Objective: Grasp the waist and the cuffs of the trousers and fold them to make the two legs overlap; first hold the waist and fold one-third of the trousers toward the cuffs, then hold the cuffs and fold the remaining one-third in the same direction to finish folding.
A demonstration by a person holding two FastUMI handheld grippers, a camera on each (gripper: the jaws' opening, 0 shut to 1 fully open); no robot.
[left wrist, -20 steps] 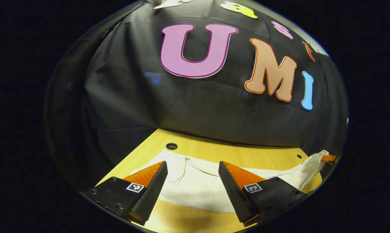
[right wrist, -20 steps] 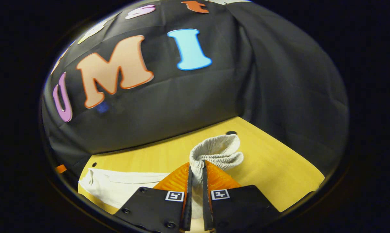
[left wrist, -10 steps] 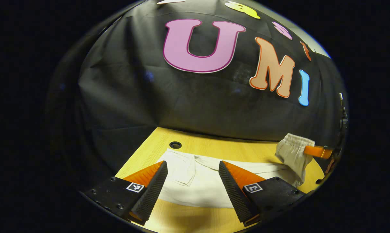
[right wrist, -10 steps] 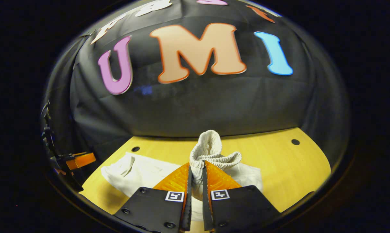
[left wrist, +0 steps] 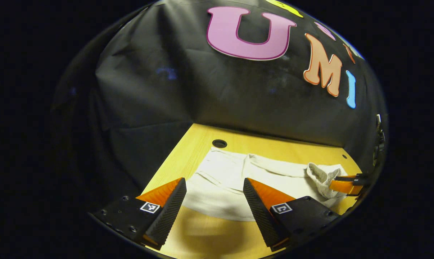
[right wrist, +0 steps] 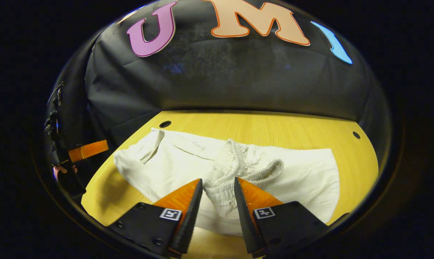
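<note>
My left claw (left wrist: 214, 196) was wide open and held nothing. It hung over the near edge of the white trousers (right wrist: 173, 162), which lay flat on the yellow desk (right wrist: 274, 127). My own fingers covered part of that near edge, so I could not see all of it.

My right claw (right wrist: 217, 196) was open a little way. The stretchy waist (right wrist: 235, 169) sat bunched up between its fingers, lying on top of the trouser legs. I could not tell if the fingers touched the cloth or were just beside it.

In the left gripper view I saw my right claw (left wrist: 341, 185) far off at the side, half cut off. In the right gripper view my left claw (right wrist: 85, 151) was at the edge, and a bit of my hand (right wrist: 60, 169) below it, too dark to make out well.

There was a round hole (left wrist: 219, 143) in the desk near the far end of the trousers.
</note>
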